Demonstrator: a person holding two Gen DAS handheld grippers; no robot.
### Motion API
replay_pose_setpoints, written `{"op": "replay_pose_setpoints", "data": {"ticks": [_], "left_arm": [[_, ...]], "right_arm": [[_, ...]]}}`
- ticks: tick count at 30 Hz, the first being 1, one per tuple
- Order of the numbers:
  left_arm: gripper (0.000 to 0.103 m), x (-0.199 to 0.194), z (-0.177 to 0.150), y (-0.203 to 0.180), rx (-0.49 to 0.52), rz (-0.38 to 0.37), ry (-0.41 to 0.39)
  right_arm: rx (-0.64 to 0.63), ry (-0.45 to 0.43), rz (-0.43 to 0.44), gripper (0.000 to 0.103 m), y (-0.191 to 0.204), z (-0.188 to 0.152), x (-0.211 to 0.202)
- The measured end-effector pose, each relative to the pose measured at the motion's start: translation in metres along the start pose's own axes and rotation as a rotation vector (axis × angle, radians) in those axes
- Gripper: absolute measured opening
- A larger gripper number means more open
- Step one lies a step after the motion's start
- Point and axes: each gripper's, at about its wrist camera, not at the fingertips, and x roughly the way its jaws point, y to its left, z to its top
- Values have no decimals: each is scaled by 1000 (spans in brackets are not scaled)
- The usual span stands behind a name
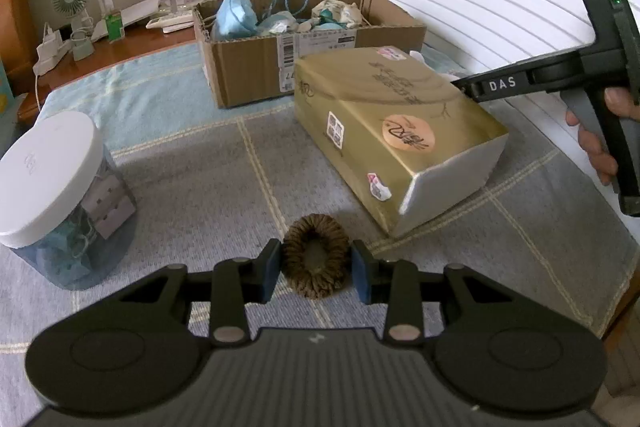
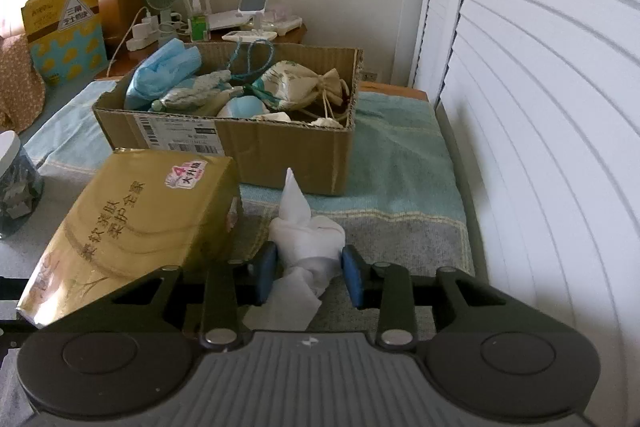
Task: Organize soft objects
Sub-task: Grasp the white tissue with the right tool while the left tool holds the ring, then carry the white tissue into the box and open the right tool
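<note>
A brown fuzzy scrunchie (image 1: 316,261) lies on the grey checked blanket (image 1: 208,187), and the blue pads of my left gripper (image 1: 317,271) press on both its sides. A knotted white cloth (image 2: 308,239) rests on the blanket beside the gold tissue pack (image 2: 148,223); my right gripper (image 2: 309,273) is shut on it, pads against its sides. Behind stands an open cardboard box (image 2: 280,155) holding blue cloths, pouches and cords. In the left wrist view, the right gripper's tips are hidden behind the gold pack (image 1: 384,131).
A clear jar with a white lid (image 1: 52,179) stands at the left. A wooden side table (image 1: 132,39) behind carries a small fan, chargers and gadgets. White louvred doors (image 2: 540,107) close off the right side. A hand (image 1: 600,147) holds the right gripper's handle.
</note>
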Motion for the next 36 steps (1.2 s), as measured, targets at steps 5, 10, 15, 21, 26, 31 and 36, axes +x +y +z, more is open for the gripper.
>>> {"op": "replay_pose_setpoints", "data": {"ticks": [5, 10, 15, 21, 26, 31, 36], "left_arm": [[37, 0, 0, 1, 3, 4, 0], [37, 0, -1, -1, 16, 14, -3], [36, -1, -2, -1, 24, 7, -5], [33, -3, -2, 0, 31, -7, -4], [32, -11, -1, 2, 59, -24, -11], [32, -24, 3, 8, 78, -42, -30], [32, -38, 6, 16, 82, -41, -66]], "right_arm": [[8, -4, -27, 39, 0, 0, -2], [8, 5, -34, 41, -1, -1, 0], [27, 10, -19, 43, -2, -1, 6], [18, -1, -37, 41, 1, -1, 0], [11, -33, -57, 40, 7, -1, -21], [-8, -83, -74, 40, 14, 4, -49], [-40, -138, -68, 40, 21, 26, -66]]}}
